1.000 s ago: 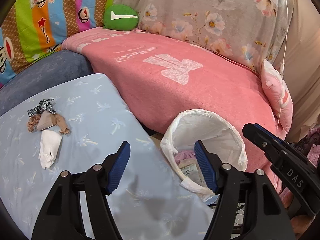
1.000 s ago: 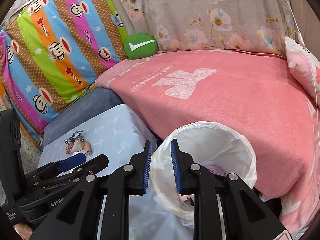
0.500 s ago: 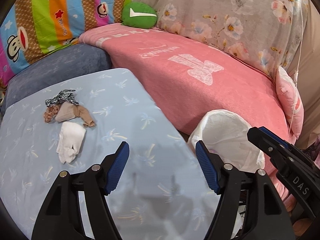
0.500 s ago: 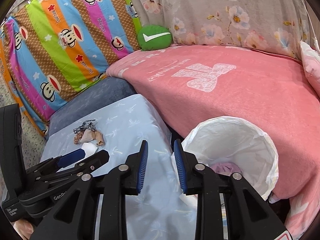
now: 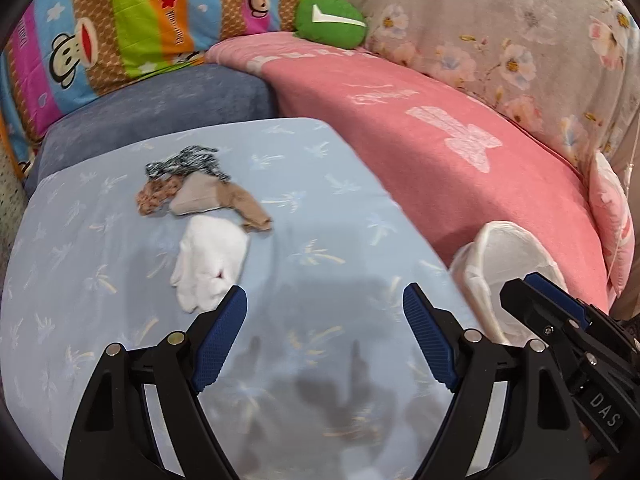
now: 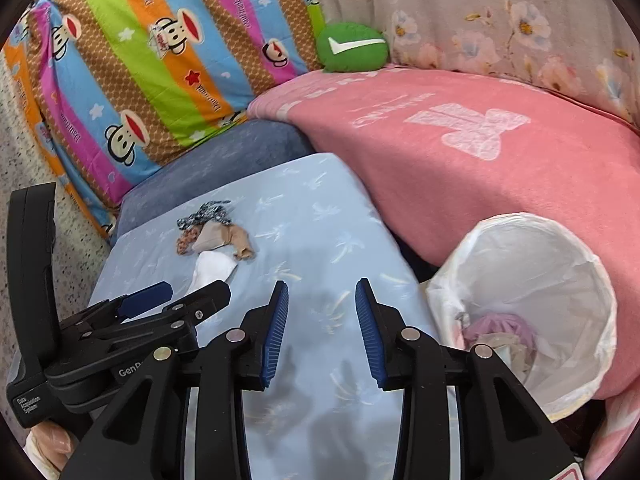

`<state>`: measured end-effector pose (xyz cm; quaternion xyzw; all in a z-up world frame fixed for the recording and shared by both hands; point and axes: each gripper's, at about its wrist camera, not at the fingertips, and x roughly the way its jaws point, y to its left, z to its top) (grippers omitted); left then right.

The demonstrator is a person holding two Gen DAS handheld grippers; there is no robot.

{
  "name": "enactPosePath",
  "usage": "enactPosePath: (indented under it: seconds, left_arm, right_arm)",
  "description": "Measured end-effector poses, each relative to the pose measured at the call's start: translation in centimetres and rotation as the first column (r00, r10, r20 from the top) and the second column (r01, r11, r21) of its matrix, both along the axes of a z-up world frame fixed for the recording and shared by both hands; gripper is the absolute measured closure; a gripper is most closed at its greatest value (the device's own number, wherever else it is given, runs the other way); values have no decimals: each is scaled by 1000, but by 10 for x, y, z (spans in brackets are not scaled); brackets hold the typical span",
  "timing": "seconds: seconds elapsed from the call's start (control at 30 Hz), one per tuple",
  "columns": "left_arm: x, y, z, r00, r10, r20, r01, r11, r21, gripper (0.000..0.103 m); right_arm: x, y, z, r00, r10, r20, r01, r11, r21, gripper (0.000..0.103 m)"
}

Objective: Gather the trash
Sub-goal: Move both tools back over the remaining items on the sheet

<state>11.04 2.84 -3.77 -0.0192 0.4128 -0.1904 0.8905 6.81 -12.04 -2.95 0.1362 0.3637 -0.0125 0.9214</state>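
Observation:
A small heap of trash lies on the light blue table [image 5: 320, 240]: a white crumpled piece [image 5: 212, 264], a tan piece [image 5: 216, 200], a brown patterned scrap [image 5: 154, 196] and a black-and-white scrap [image 5: 188, 164]. The heap also shows in the right wrist view [image 6: 216, 240]. My left gripper [image 5: 324, 312] is open and empty above the table, just right of the white piece. My right gripper [image 6: 322, 304] is open and empty over the table. A bin lined with a white bag [image 6: 524, 300] stands to the right and holds some trash [image 6: 500, 332].
A sofa with a pink blanket [image 5: 460, 140] lies behind the table and bin. A grey-blue cushion [image 5: 160, 108], a striped monkey-print cover [image 6: 140, 60], a green round cushion [image 5: 330, 20] and a floral cover [image 5: 500, 32] are at the back.
Both grippers have swung left, away from the bin and over the table toward the heap. The right gripper's jaws have opened wider.

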Motion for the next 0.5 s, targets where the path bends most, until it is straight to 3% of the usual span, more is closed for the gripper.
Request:
enactPosePath:
  seconds: [0.4, 0.5]
  left_arm:
    - [45, 89, -35, 986, 156, -63, -153, 987, 51, 26]
    - [62, 110, -43, 976, 201, -83, -197, 979, 55, 26]
  right_arm:
    - [53, 69, -36, 992, 101, -73, -100, 995, 15, 65]
    - [70, 89, -45, 988, 126, -89, -125, 992, 18, 59]
